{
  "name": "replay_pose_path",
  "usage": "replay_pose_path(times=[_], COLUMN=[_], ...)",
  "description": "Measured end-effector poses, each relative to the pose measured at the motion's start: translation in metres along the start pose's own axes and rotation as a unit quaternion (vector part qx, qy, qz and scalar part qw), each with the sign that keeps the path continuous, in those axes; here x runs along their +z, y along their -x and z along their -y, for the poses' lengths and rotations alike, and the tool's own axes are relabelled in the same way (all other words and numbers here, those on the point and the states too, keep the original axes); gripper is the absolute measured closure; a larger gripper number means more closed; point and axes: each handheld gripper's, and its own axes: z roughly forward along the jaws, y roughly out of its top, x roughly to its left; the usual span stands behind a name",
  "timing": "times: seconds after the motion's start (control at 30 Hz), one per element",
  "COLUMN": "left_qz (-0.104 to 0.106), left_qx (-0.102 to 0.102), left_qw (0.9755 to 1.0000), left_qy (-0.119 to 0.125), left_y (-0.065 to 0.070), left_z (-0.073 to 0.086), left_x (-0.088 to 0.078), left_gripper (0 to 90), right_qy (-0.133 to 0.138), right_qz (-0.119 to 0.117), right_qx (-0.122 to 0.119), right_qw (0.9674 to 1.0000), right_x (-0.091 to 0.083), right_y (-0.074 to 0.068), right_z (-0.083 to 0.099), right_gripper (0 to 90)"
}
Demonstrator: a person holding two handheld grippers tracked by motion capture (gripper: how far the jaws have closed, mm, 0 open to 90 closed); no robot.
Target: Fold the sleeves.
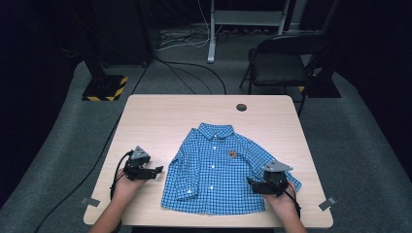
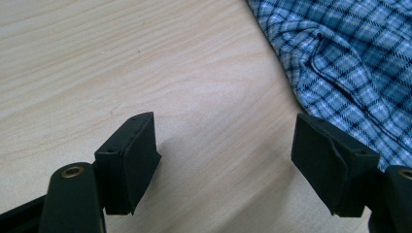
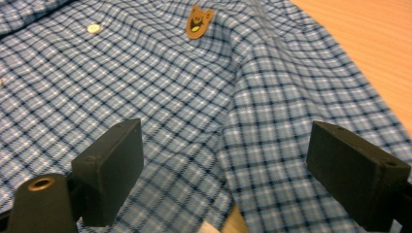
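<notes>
One small blue-checked button-up shirt [image 1: 217, 167] lies flat, front up, mid light-wood bench [image 1: 160, 111], w/ one brown bear patch [image 3: 198, 20]. Two tools: my left tool [image 1: 154, 171] wide open over bare wood beside a sleeve; my right tool [image 1: 253, 184] wide open over the other sleeve, gripping nothing. Sleeve cuff under my right hand hidden.

- shirt [image 1: 214, 170]: blue/white check with dark lines, white buttons [image 3: 93, 28], brown bear patch [image 3: 197, 21]
- bench [image 1: 160, 111]: light wood grain
- left hand-held gripper [image 2: 226, 162]: black
- right hand-held gripper [image 3: 226, 167]: black
- chair [image 1: 284, 58]: black
</notes>
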Motion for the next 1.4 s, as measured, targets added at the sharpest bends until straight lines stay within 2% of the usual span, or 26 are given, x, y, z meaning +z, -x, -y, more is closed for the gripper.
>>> replay_pose_path(times=[0.23,0.43,0.8,1.0,1.2,1.3,1.33,1.4], left_qz=[-0.002,-0.004,-0.005,-0.006,-0.010,-0.014,-0.014,-0.012], left_qx=[0.000,0.006,0.012,0.014,0.017,0.024,0.024,0.019], left_qw=[1.0000,1.0000,0.9999,0.9999,0.9998,0.9996,0.9996,0.9997], left_qy=[0.001,0.005,0.006,0.005,0.004,0.003,0.003,0.008], left_y=[0.000,0.000,0.002,0.001,0.002,0.002,0.002,0.001], left_z=[0.000,0.000,-0.004,-0.007,-0.009,-0.011,-0.011,-0.013], left_x=[0.001,0.004,0.010,0.013,0.015,0.015,0.015,0.014], left_gripper=[24.1,22.9,20.6,20.7,20.7,20.9,20.9,21.0], right_qy=[0.007,0.012,0.008,0.006,-0.005,-0.014,-0.014,-0.018], right_qz=[0.021,0.040,0.068,0.084,0.103,0.113,0.113,0.118], right_qx=[0.012,0.041,0.059,0.079,0.087,0.101,0.101,0.114], right_qw=[0.9997,0.9983,0.9960,0.9933,0.9909,0.9882,0.9882,0.9863], right_x=[-0.008,-0.016,-0.027,-0.034,-0.042,-0.049,-0.049,-0.052], right_y=[0.011,0.028,0.042,0.050,0.057,0.064,0.064,0.068], right_z=[0.001,0.007,0.015,0.022,0.029,0.036,0.036,0.040], right_gripper=[13.8,13.7,14.8,16.0,16.8,17.8,17.8,18.3])
